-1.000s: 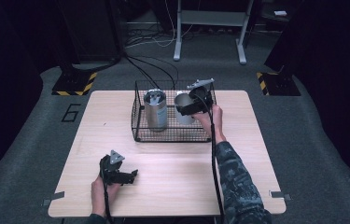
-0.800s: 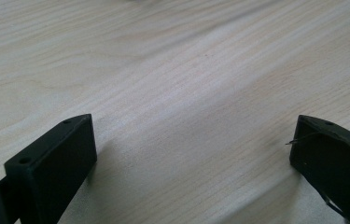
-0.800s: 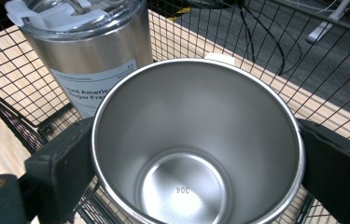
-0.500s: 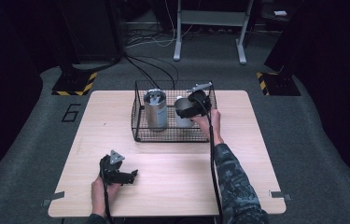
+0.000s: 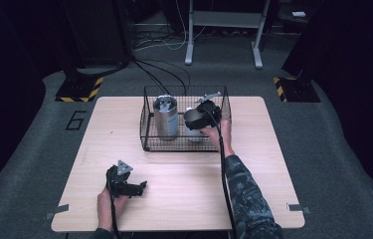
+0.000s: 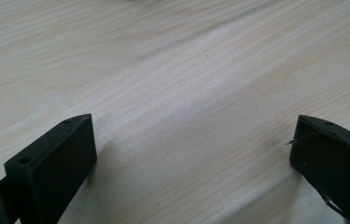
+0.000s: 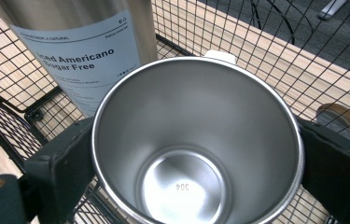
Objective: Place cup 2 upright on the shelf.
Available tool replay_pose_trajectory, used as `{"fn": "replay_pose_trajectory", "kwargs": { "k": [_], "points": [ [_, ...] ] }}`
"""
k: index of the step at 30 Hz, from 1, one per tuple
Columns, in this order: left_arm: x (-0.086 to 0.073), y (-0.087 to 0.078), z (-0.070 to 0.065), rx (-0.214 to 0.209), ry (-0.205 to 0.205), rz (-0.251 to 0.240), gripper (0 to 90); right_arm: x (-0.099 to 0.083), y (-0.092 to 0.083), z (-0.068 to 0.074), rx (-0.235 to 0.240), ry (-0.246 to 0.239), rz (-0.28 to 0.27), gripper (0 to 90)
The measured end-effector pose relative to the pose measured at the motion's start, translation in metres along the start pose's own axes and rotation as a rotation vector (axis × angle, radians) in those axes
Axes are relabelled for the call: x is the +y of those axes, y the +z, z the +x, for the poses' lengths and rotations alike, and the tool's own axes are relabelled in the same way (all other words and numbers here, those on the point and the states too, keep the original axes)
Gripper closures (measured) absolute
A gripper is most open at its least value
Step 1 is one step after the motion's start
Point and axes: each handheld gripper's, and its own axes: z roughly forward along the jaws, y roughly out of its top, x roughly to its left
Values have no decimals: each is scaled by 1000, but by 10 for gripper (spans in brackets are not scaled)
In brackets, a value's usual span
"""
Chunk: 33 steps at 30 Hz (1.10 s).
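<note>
Your right gripper (image 7: 196, 154) has its jaws closed on the outside of a steel cup (image 7: 196, 140), one jaw on each flank just under the rim. The cup is inside the wire basket (image 5: 146, 134), on its right side, beside a tall can (image 5: 166, 117) that stands upright. It looks thin-walled, rigid and light, and the polished, tapering wall is likely slippery, so a grip high near the rim, as you have it, should hold better than one lower down; squeeze too hard and the rim could go oval. In the right gripper view you look straight into the mouth to the stamped base, so the cup's long axis runs along your line of sight, mouth toward the gripper. From above it seems tipped rather than upright, though whether it is lifted off the basket floor I cannot tell. Your left gripper (image 5: 124, 182) rests near the front of the table (image 5: 273, 164), jaws wide apart with nothing between them.
</note>
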Motion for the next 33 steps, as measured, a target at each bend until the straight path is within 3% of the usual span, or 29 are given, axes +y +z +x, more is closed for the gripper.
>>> {"fn": "replay_pose_trajectory", "kwargs": {
  "k": [13, 28, 33],
  "points": [
    [0, -1, 1, -4, 13, 11, 4, -6, 15, 3, -10, -8, 41, 58],
    [0, -1, 1, -7, 12, 13, 4, -14, 9, -1, 3, 28, 63, 0],
    [0, -1, 1, -8, 11, 12, 5, -14, 3, -3, 18, 26, 37, 0]
  ]
}}
